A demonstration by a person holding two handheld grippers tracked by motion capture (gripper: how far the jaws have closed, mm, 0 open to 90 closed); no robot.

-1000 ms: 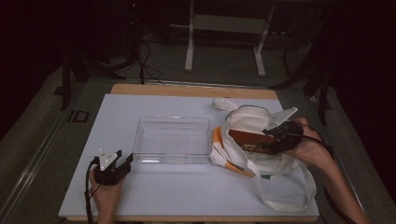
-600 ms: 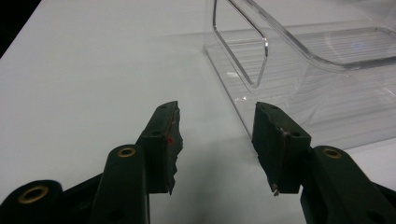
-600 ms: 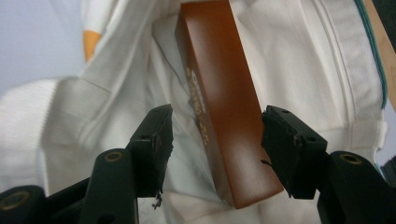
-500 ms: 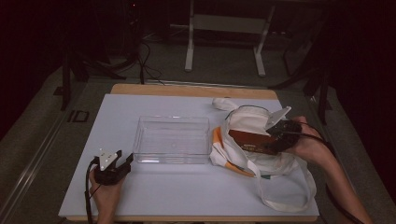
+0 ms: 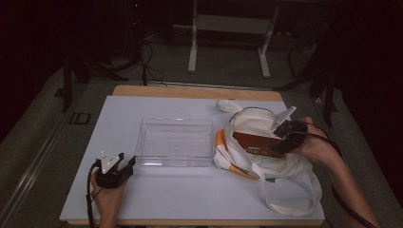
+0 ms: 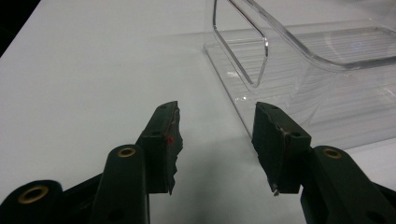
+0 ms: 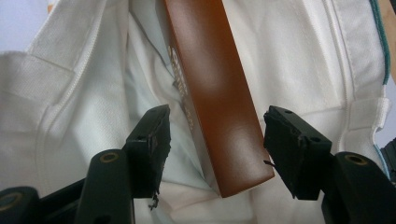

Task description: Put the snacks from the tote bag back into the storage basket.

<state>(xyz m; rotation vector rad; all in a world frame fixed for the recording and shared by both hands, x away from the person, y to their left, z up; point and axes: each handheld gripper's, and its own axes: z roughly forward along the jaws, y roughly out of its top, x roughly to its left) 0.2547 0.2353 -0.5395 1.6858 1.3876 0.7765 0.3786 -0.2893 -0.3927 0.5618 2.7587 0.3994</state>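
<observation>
Right jaws open around the brown box in the tote bag

My right gripper (image 7: 212,140) has just been opening its jaws; the brown box (image 7: 212,88) lies between them, ungripped, in the white tote bag (image 5: 266,156) on the surface's right. I'd centre both pads on its long sides, clear of cloth, before closing. My left gripper (image 6: 217,140), jaws open and empty, rests by the clear plastic tray (image 5: 175,141), near left.
</observation>
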